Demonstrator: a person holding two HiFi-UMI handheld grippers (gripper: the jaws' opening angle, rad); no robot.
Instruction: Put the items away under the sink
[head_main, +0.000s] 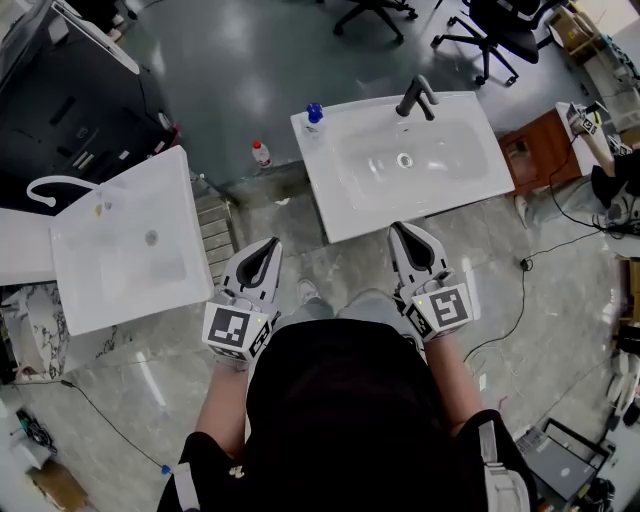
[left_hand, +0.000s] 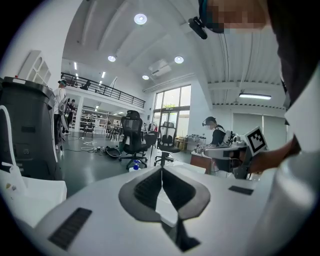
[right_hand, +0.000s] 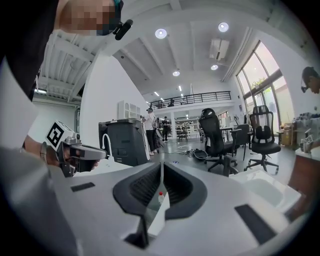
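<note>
Grey workshop floor, white sink (head_main: 340, 215) ahead. A blue-capped bottle (head_main: 314, 113) stands on the sink's far left corner, and a red-capped bottle (head_main: 261, 153) on the floor just left. Left claw (head_main: 267, 250) and right claw (head_main: 399, 233), both pressed together and empty, hang at the near rim, apart from both bottles.

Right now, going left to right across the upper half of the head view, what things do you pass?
White washbasin → red-capped bottle on the floor → blue-capped bottle → dark faucet → brown wooden cabinet.
</note>
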